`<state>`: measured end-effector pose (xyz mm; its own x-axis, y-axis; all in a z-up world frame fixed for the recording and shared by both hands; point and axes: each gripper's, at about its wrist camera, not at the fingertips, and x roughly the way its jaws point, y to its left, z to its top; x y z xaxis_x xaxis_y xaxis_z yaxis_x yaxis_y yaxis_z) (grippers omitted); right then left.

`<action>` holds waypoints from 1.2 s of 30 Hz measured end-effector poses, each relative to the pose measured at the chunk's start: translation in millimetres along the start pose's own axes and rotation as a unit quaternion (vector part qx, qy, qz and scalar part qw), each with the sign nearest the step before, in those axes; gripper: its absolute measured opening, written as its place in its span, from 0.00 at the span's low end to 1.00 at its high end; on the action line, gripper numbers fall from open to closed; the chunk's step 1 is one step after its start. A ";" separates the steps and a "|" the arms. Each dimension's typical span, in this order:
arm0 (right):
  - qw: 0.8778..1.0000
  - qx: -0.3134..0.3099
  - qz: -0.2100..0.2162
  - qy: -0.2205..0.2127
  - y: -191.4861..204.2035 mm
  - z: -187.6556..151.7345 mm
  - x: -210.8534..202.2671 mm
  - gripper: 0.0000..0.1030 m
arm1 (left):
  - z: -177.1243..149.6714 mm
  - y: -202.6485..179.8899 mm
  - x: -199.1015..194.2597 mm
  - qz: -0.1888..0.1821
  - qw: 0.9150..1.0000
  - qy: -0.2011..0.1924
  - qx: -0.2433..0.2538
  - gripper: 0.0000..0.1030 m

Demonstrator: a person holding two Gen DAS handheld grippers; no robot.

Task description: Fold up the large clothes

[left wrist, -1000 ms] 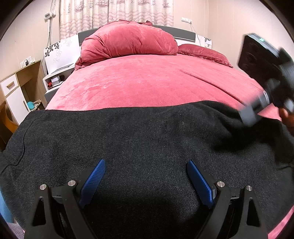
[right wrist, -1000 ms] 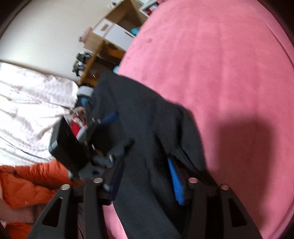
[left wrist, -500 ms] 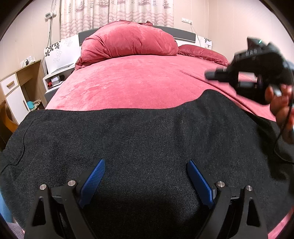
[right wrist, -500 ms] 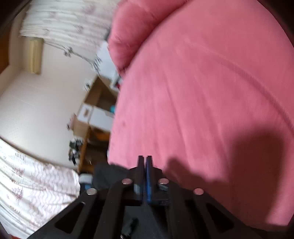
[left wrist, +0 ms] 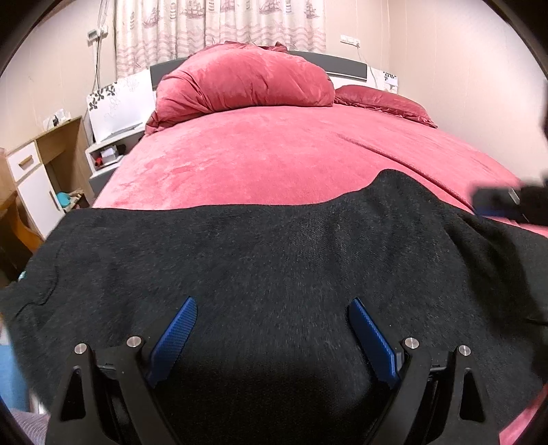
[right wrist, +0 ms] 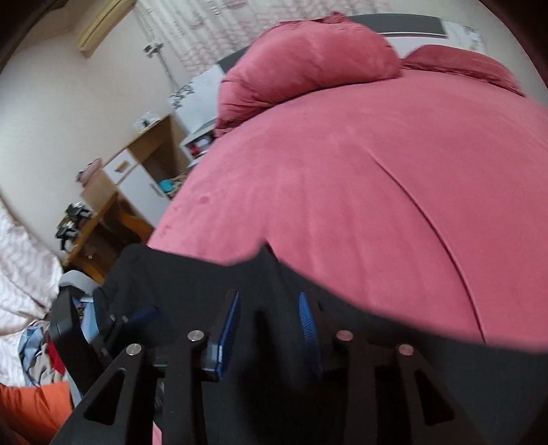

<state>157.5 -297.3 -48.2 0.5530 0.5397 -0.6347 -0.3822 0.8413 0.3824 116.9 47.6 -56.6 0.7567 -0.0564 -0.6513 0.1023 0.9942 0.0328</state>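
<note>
Pink plush bedspread (left wrist: 274,161) covers a wide bed that fills most of both views, with a bulky red velvet duvet heap (left wrist: 243,80) piled against the grey headboard (left wrist: 342,63) and patterned curtains (left wrist: 219,25) behind it. At the bed's near edge lies the large black knit garment (left wrist: 260,260), spread flat across the bedspread — its far hem runs almost straight, rising to a peak toward the right side. The left hand-held gripper (left wrist: 272,328) hovers low over the middle of the garment with its blue-padded fingers (left wrist: 371,339) spread wide, released and grasping nothing. The right hand-held gripper (right wrist: 269,320) sits over the garment's right portion (right wrist: 191,274); its blue pads (right wrist: 306,321) stand apart, and black cloth lies under and between them, though whether it touches them I cannot tell. In the left wrist view that gripper shows only as a dark blur at the right edge (left wrist: 503,203). A wooden cabinet with white drawers (left wrist: 37,178) stands left of the bed, beside a white nightstand (left wrist: 109,154).
</note>
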 end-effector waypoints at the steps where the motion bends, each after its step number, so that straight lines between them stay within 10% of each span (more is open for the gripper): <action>1: 1.000 0.009 -0.014 -0.003 -7.2 -8.7 -9.5 0.37 | -1.1 -1.5 -2.5 0.002 1.000 -0.002 0.002 0.89; 9: 0.979 0.184 -0.079 -0.041 -111.1 -76.7 -101.1 0.47 | -8.8 -20.2 -7.6 0.027 0.999 0.001 0.041 0.89; 16: 0.898 0.386 -0.165 -0.130 -224.5 -165.5 -221.6 0.53 | -8.2 -7.3 3.0 0.019 1.000 0.019 -0.005 1.00; 18: 0.861 0.448 -0.153 -0.186 -245.8 -202.0 -261.0 0.54 | -8.6 -9.3 3.3 0.023 1.000 0.017 -0.002 1.00; 24: 0.688 0.628 -0.093 -0.351 -291.5 -338.2 -324.8 0.63 | -9.5 -12.4 4.6 0.028 1.000 0.015 0.000 1.00; 27: 0.646 0.675 -0.061 -0.353 -311.3 -382.4 -318.0 0.65 | -9.8 -14.2 4.9 0.032 0.999 0.016 0.000 1.00; 36: 0.643 0.639 0.079 -0.415 -354.4 -396.8 -286.9 0.71 | -9.8 -16.4 5.2 0.045 0.999 0.021 -0.005 1.00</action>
<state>-159.5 -762.6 -268.2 0.9892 0.0070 -0.1462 0.1451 -0.1749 0.9738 112.8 31.9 -68.0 0.7351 0.0373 -0.6769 0.0288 0.9959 0.0862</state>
